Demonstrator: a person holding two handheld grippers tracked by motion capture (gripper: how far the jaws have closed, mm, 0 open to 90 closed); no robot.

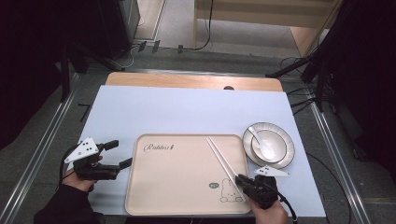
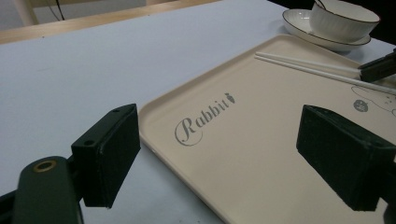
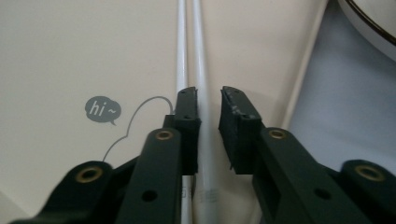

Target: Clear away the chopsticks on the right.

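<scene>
A pair of white chopsticks [image 1: 222,156] lies slantwise on the right side of a beige tray [image 1: 177,186] printed with "Rabbit" and a rabbit drawing. My right gripper [image 1: 240,179] sits low over their near ends, open. In the right gripper view, one chopstick [image 3: 198,46] runs into the narrow gap between the jaws, close to the left one; the other passes under the left jaw. The right gripper [image 3: 208,93] does not press on them. My left gripper [image 1: 120,154] rests wide open just off the tray's left edge, jaws empty [image 2: 219,135].
A white bowl [image 1: 268,145] with a spoon [image 1: 259,137] in it stands on a rimmed plate [image 1: 287,156] just right of the tray. A pale sheet [image 1: 187,112] covers the table. The wooden table edge [image 1: 187,80] shows at the far side.
</scene>
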